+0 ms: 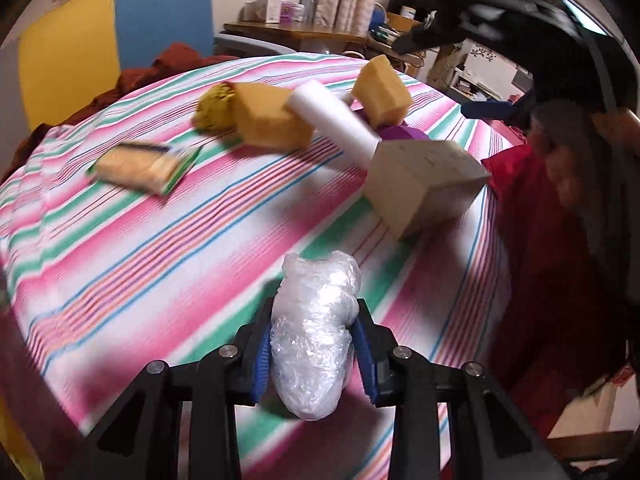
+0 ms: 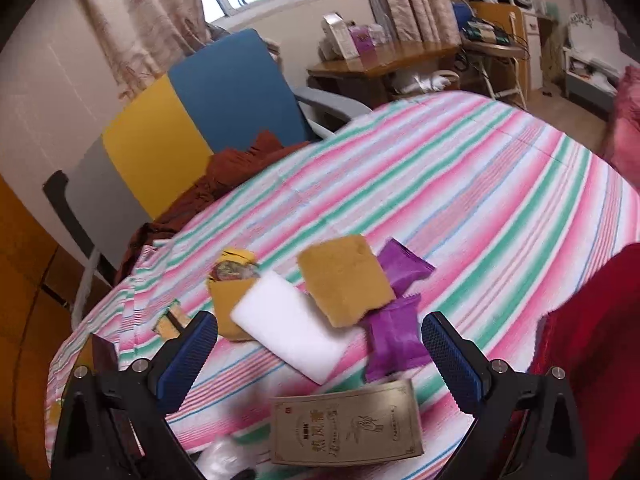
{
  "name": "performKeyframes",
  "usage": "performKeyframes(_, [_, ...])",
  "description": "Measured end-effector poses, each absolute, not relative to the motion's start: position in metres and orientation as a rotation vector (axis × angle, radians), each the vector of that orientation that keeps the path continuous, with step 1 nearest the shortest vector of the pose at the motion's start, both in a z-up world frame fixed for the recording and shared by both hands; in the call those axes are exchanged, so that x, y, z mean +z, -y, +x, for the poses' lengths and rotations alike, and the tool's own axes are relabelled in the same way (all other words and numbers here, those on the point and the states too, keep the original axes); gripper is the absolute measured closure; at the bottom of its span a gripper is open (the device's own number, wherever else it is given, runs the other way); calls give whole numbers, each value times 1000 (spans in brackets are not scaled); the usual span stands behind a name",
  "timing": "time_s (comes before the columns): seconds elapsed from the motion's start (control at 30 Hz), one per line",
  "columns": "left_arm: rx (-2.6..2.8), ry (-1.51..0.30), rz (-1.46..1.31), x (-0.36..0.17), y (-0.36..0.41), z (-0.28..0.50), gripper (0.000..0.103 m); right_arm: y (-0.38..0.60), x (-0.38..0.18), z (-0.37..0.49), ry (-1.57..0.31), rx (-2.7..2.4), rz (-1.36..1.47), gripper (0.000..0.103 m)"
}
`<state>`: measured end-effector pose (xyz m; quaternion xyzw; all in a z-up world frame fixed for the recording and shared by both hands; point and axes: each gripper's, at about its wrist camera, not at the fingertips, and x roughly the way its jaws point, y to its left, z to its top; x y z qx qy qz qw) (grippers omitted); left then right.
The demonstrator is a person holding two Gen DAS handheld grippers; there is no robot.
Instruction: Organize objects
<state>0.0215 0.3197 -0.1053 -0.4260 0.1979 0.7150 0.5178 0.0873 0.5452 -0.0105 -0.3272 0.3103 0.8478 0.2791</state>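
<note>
My left gripper [image 1: 311, 350] is shut on a crumpled clear plastic bundle [image 1: 312, 332], held above the striped cloth. Ahead lie a beige box [image 1: 424, 184], a white foam block [image 1: 340, 124], two yellow sponges [image 1: 268, 120] [image 1: 382, 90], a purple packet [image 1: 396, 134], a yellow-green scrubber [image 1: 214, 106] and a flat snack packet [image 1: 144, 166]. My right gripper [image 2: 316, 354] is open and empty above the same pile: white foam block [image 2: 292, 332], yellow sponge [image 2: 346, 278], two purple packets [image 2: 394, 340] [image 2: 404, 266], beige printed box [image 2: 346, 426]. The right gripper also shows at the upper right of the left wrist view [image 1: 480, 110].
The striped cloth [image 2: 480, 208] covers a round table. A blue and yellow chair [image 2: 192, 112] with a rust-brown cloth [image 2: 232, 172] stands at the far left. A red garment [image 2: 592, 340] is at the right edge. A wooden desk [image 2: 400, 60] with clutter stands behind.
</note>
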Motion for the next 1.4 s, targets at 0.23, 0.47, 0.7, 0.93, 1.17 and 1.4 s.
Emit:
performKeyframes(0.23, [1760,-429,-1044,-105,-289,23,68,-556,-30,83,-880,2075,-1047,0])
performKeyframes(0.47, [1784,-391,-1050,-104,-272,24,68,-540,-50,86,-1195,2142,-1199,0])
performKeyframes(0.7, [1799,-385,-1046,-104,-257,26,68,-494,-49,76,-1221,2314,-1400,0])
performKeyframes(0.93, [1813,-396,-1035,-105,-256,28,67,-459,-28,52,-425,2415,-1584,0])
performKeyframes(1.17, [1829,-433,-1000,-106,-257,33,68,-443,-52,11,-29,2382,-1755,8])
performKeyframes(1.4, [1832,-397,-983,-98,-252,35,69,-431,-68,9,-57,2405,-1842,51])
